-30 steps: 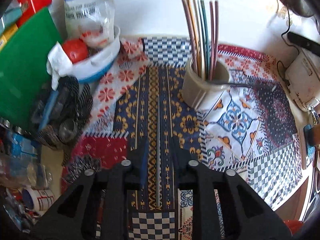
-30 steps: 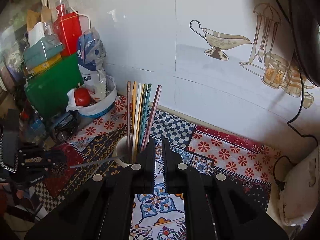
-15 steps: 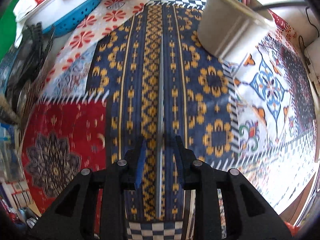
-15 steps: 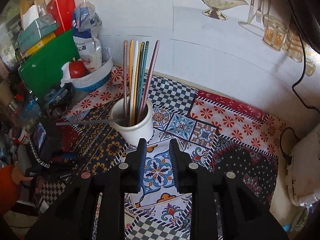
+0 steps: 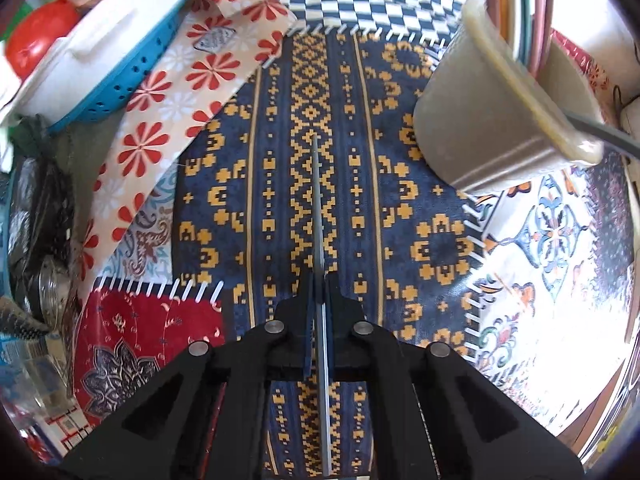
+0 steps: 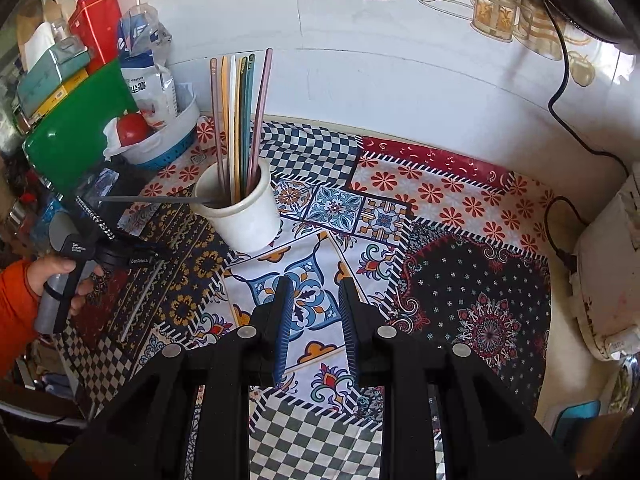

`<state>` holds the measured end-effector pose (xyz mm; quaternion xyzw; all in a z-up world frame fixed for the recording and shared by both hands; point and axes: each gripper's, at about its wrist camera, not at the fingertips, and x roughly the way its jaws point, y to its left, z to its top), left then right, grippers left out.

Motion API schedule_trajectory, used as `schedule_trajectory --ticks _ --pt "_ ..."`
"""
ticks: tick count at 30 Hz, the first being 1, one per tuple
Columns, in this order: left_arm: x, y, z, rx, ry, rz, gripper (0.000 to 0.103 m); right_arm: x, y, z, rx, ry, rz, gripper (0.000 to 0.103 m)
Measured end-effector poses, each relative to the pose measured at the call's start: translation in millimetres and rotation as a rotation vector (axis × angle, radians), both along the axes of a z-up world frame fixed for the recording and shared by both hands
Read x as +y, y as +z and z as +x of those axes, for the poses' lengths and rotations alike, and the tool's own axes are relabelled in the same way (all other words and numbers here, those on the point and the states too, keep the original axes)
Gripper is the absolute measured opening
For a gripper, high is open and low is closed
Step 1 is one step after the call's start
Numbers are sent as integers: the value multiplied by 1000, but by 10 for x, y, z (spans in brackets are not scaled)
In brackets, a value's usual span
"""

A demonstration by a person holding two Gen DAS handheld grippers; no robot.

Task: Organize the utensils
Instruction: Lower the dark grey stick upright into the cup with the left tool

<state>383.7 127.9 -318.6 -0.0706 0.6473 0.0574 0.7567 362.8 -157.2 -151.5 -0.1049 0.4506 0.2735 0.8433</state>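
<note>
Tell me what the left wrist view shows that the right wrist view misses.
Left wrist only: the left gripper has just closed on a grey chopstick lying on the cloth.

Right wrist only: the right gripper open over bare cloth, the hand, the wall cable.

Both: the cup of chopsticks, the blue basket, the tomato.

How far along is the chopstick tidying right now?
Done: several coloured chopsticks stand in the white cup, and a grey one leans over its rim. In hand: the left claw has just closed on a grey chopstick lying on the cloth. Left: lifting it into the cup.
</note>
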Motion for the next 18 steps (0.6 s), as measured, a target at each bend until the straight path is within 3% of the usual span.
schedule_trajectory --ticks 3,8,13,18 --pt "30 302 -170 -81 28 -17 3 -7 37 -5 -8 3 8 21" --pt "-53 1043 -463 -263 30 5 3 36 159 19 -44 17 33 21" --pt "-140 1804 -511 -439 27 47 3 77 291 32 -77 30 65 21" --pt "-151 2359 -305 -586 4 59 3 86 378 49 -104 44 79 21"
